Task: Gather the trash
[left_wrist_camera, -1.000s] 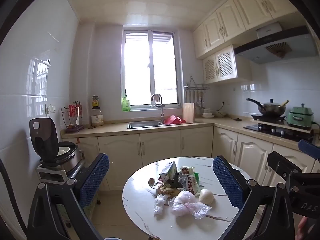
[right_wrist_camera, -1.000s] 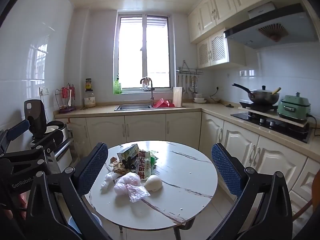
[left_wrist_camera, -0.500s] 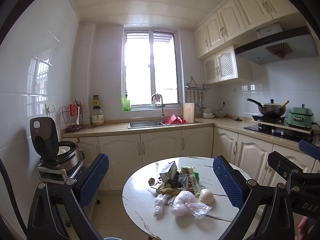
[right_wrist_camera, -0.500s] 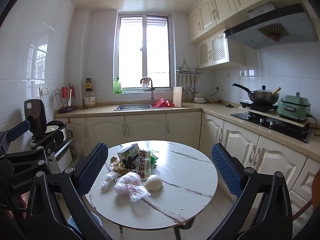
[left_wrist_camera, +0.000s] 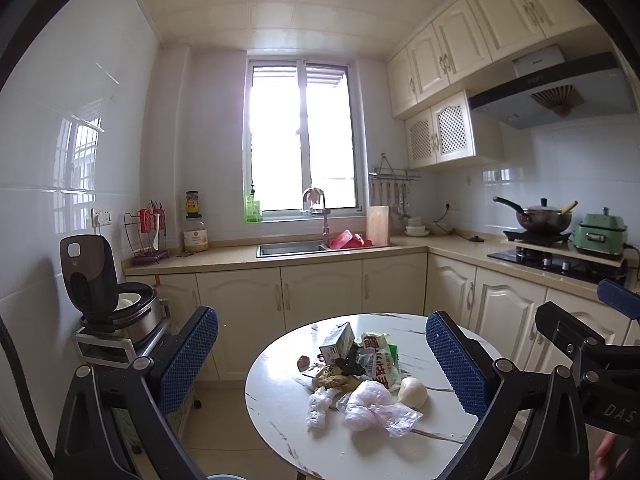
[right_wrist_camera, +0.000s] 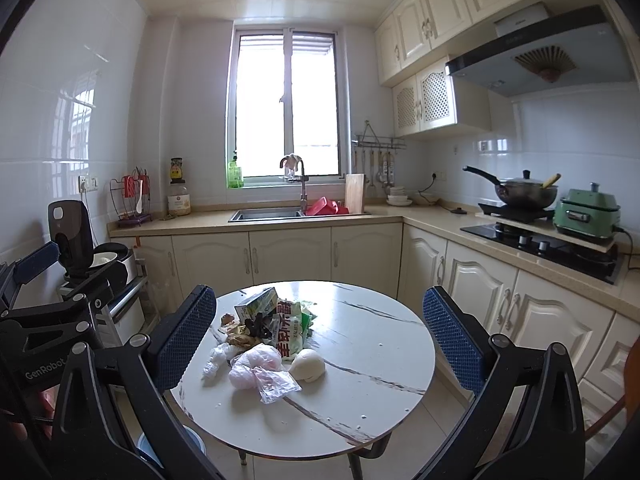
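A heap of trash lies on a round white marble table (left_wrist_camera: 280, 416) (right_wrist_camera: 380, 360): a small carton (left_wrist_camera: 337, 340) (right_wrist_camera: 256, 305), a green snack bag (left_wrist_camera: 380, 360) (right_wrist_camera: 291, 330), crumpled clear plastic bags (left_wrist_camera: 370, 404) (right_wrist_camera: 258, 368), brown scraps (left_wrist_camera: 332, 380) and a pale round bun (left_wrist_camera: 413, 392) (right_wrist_camera: 307, 364). My left gripper (left_wrist_camera: 322, 354) is open and held back from the table, well above it. My right gripper (right_wrist_camera: 320, 330) is open too, empty, at a similar distance. Each gripper shows at the edge of the other's view.
A blue bin (right_wrist_camera: 172, 446) sits on the floor under the table's left edge. An open rice cooker (left_wrist_camera: 104, 296) stands on a rack at left. Cream cabinets, a sink (left_wrist_camera: 292, 248) and a stove with a wok (left_wrist_camera: 544, 216) line the back and right walls.
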`<state>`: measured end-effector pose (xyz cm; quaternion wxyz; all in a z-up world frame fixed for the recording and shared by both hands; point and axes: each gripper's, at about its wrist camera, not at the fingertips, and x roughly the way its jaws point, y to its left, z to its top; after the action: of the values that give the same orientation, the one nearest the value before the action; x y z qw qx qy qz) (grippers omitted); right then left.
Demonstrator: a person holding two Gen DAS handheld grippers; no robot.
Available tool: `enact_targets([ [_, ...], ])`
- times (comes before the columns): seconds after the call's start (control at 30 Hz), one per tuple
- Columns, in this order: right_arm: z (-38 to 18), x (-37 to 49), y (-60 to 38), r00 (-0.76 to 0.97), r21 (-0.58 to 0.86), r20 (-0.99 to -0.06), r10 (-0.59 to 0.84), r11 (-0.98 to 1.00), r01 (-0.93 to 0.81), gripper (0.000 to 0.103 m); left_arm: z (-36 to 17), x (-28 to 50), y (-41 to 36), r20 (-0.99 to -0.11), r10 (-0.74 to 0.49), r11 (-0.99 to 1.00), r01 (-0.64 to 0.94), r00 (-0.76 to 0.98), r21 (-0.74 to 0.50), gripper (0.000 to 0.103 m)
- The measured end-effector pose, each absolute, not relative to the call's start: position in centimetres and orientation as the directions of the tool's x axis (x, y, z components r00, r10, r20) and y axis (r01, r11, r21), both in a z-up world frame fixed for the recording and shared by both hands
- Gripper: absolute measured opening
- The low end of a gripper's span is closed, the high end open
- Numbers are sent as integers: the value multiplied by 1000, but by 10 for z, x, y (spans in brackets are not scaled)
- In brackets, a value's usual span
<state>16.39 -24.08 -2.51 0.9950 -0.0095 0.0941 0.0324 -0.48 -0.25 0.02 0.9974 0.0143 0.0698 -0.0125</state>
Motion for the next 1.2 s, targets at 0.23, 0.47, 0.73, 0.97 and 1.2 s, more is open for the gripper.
enact_targets([
  [0.23,-25,164,-241,980,-13,-187,62,998,-66,103,-1,-4,-2,-147,-22,1000,25,989,19,102],
  [0.47,-28,162,-242,980,-9,-192,59,998,-62,103,0,1,-2,-157,-23,999,28,987,27,102],
  [0.73,-30,168,-246,978,-1,-202,57,998,-58,103,-1,7,-1,-164,-23,999,28,986,28,102],
  [0.97,-31,171,-247,979,-1,-198,54,998,-55,103,-1,10,-2,-164,-20,999,26,986,32,102],
  [1.2,-30,174,-250,981,-2,-192,35,999,-36,103,-2,18,-4,-164,-28,999,34,986,34,102],
])
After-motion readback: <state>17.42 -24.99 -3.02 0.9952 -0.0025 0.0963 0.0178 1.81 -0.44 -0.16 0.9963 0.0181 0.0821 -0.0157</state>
